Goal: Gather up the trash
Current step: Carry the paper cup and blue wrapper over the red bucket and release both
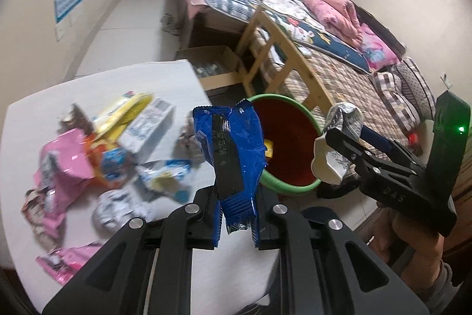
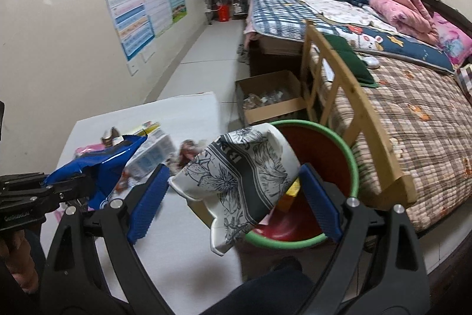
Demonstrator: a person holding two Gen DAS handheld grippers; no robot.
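The left gripper (image 1: 236,229) is clamped tight on a crumpled blue snack wrapper (image 1: 236,158), which stands up from between its blue pads. Just beyond the wrapper's far side sits the red bin with a green rim (image 1: 295,188), on the floor past the table edge. To the left of this gripper, loose trash lies on the white table (image 1: 177,78): a pink packet (image 1: 67,158), a yellow packet (image 1: 124,111) and a white carton (image 1: 147,126), all blurred.

The right gripper (image 2: 233,204) stands wide, its pads pressed on either side of a crushed paper cup (image 2: 236,179) printed with dark flowers. The cup hangs right at the near rim of the red bin (image 2: 351,164). Past the bin are a cardboard box (image 2: 271,99) and the wooden bed frame (image 2: 354,96).
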